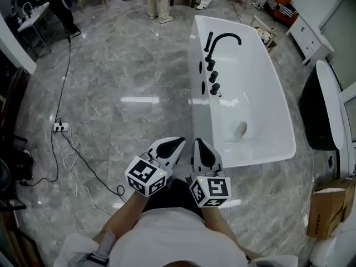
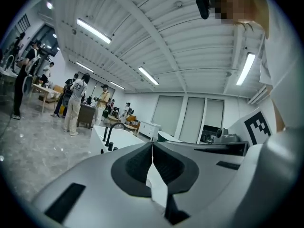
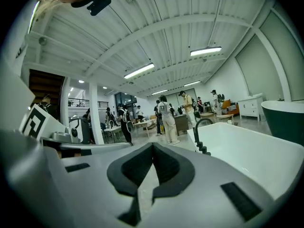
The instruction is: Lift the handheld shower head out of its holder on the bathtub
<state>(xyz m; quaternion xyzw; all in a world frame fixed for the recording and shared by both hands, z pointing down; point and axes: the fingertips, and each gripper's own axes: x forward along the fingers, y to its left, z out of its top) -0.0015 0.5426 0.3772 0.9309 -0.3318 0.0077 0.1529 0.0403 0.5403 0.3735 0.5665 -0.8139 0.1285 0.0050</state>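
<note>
- Short of the white bathtub (image 1: 250, 159), I hold my left gripper (image 1: 179, 142) and right gripper (image 1: 198, 143) side by side near my body. Both have their jaws pressed together on nothing.
- The handheld shower head (image 1: 208, 41), a slim black wand, stands nearly upright on the tub rim that faces the open floor, just beside the arched black spout (image 1: 227, 36) and well apart from both grippers.
- It looks rigid, light and glossy, so probably slippery, and an unseen hose may drag. I judge mid-shaft the best hold, lifting straight up.
</note>
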